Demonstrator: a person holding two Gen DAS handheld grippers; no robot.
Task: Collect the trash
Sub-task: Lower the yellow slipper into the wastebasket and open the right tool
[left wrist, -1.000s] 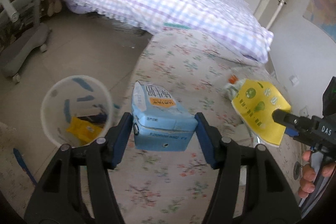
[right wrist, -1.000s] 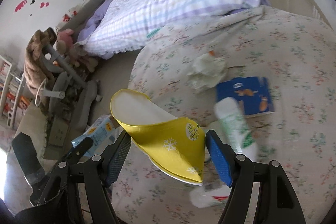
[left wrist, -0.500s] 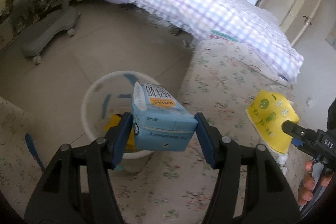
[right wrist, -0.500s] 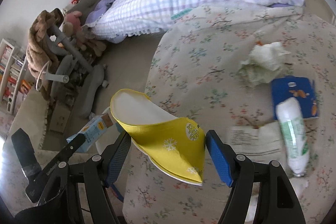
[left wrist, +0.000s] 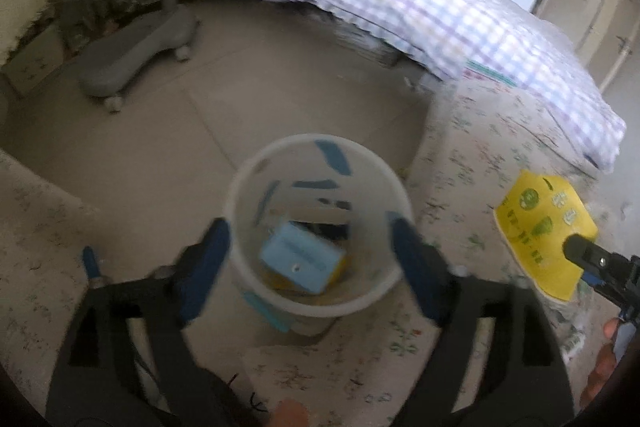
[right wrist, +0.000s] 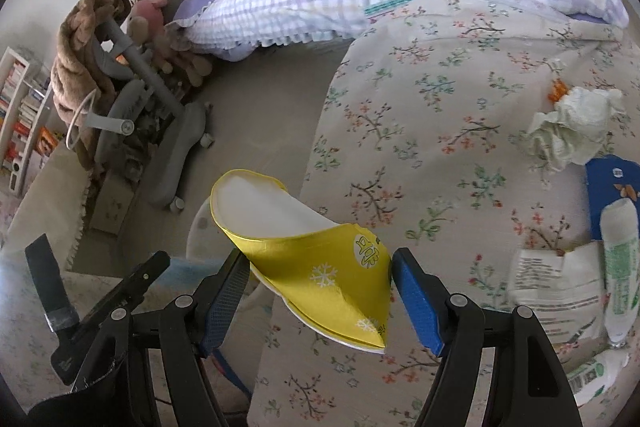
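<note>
My left gripper (left wrist: 308,263) is open and empty right above a white trash bin (left wrist: 256,167) on the floor. The light blue carton (left wrist: 300,259) lies inside the bin on yellow trash. My right gripper (right wrist: 320,291) is shut on a yellow disposable slipper (right wrist: 320,263) and holds it above the edge of the floral-covered surface (right wrist: 440,107); the slipper also shows in the left wrist view (left wrist: 544,231). On the floral cover at the right lie a crumpled paper wad (right wrist: 568,127), a blue box (right wrist: 612,187), a white-green bottle (right wrist: 620,259) and a printed paper wrapper (right wrist: 556,287).
A bed with a checked purple quilt (left wrist: 420,7) stands behind. A grey wheeled chair base (left wrist: 136,55) and plush toys (right wrist: 160,27) are at the left on the tiled floor (left wrist: 200,131). The bin's rim peeks out below the slipper (right wrist: 200,227).
My left gripper moved over the bin, opened and let the blue carton drop into it. My right gripper kept hold of the slipper and drifted left toward the bin.
</note>
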